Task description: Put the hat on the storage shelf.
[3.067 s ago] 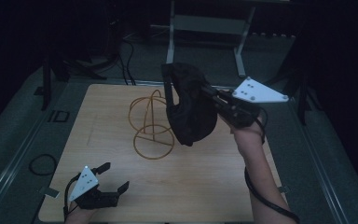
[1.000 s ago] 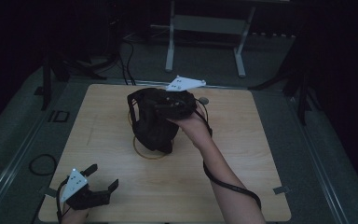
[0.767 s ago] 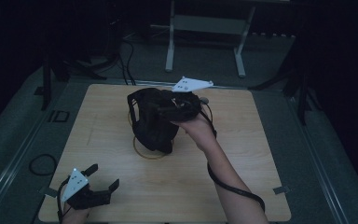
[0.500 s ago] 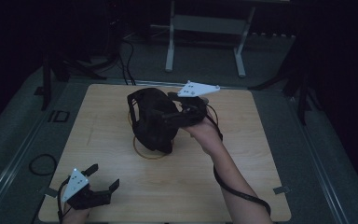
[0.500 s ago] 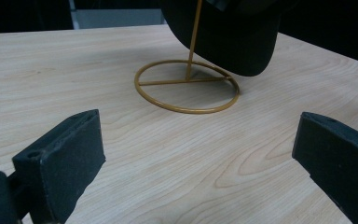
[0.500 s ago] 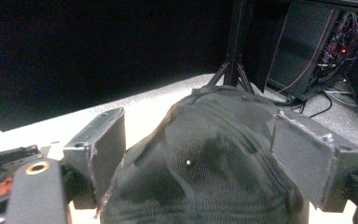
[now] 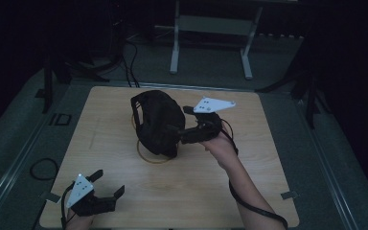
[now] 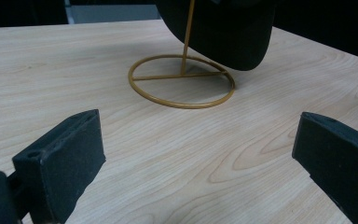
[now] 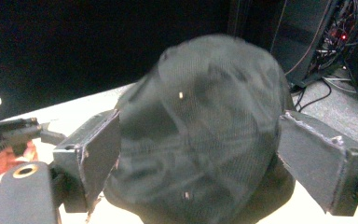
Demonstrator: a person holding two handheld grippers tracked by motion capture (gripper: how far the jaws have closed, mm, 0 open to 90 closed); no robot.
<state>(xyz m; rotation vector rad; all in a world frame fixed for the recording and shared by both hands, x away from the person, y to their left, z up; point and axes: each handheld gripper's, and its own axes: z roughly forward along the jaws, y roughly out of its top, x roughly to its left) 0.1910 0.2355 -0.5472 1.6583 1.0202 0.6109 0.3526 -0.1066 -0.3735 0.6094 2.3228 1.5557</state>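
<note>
Black cap sits on the gold wire stand near the middle of the table, its lower edge hanging over the stand's ring base. The right gripper is just beside the cap on its right; its jaws have just been opening and now stand wide, and in the right gripper view the cap lies between them, with the left jaw at the fabric's edge and the right jaw close by, no pinch to be seen. The left gripper rests low at the table's near left corner, well apart from the stand, jaws wide with nothing between them; its view looks across bare wood to the ring. Open tabletop lies on every side of the stand, broadest toward the near edge.
</note>
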